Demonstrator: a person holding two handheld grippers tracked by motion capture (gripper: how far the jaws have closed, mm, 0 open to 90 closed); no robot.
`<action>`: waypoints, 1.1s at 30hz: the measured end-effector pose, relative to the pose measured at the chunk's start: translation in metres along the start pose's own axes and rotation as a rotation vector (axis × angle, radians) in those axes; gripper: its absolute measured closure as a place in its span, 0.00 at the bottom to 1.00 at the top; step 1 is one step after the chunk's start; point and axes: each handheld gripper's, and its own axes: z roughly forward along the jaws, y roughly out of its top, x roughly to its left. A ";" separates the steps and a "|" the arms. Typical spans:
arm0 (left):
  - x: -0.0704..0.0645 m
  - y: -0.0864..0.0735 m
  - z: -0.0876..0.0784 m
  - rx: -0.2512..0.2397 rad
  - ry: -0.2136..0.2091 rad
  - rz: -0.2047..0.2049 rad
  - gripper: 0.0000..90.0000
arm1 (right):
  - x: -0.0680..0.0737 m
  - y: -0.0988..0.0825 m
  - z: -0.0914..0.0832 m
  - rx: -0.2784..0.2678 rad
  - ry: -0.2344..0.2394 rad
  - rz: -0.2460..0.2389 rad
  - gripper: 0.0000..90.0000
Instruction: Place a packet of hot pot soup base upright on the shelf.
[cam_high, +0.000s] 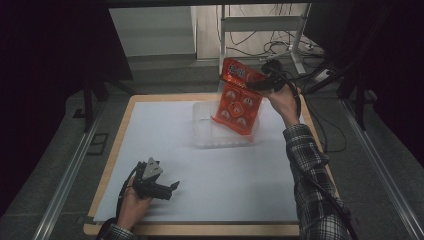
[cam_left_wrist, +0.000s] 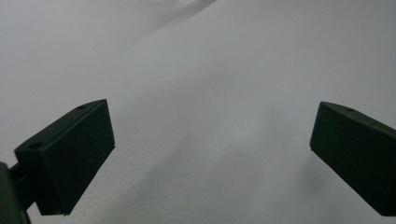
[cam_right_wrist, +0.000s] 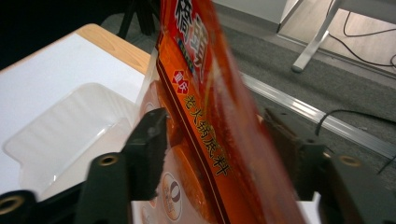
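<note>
An orange food packet (cam_high: 238, 95) with red label and round portions hangs tilted above a clear plastic tray (cam_high: 204, 131) at the table's far middle. My right gripper (cam_high: 260, 83) is shut on the packet's upper edge. In the right gripper view the packet (cam_right_wrist: 210, 116) stands between the two black jaws, with the clear tray (cam_right_wrist: 70, 135) below and to the left. My left gripper (cam_high: 171, 189) rests near the front left of the white sheet, open. In the left gripper view its jaws stand wide apart over bare white paper, holding nothing.
A white sheet (cam_high: 165, 150) covers the wooden table (cam_high: 125, 107). Beyond the far edge are a metal stand's legs (cam_high: 300, 55) and loose cables (cam_high: 280, 47) on the floor. Metal rails (cam_high: 65, 175) run along both sides of the table.
</note>
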 end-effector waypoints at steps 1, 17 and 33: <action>0.000 0.000 0.000 0.000 -0.002 0.000 0.00 | 0.000 0.000 -0.001 -0.004 0.002 0.001 0.42; -0.001 0.001 0.001 0.012 -0.009 -0.009 0.00 | -0.009 -0.004 -0.022 -0.018 0.009 -0.032 0.17; -0.002 0.001 0.001 0.020 -0.009 -0.017 0.00 | -0.007 -0.030 -0.056 -0.034 0.056 -0.042 0.11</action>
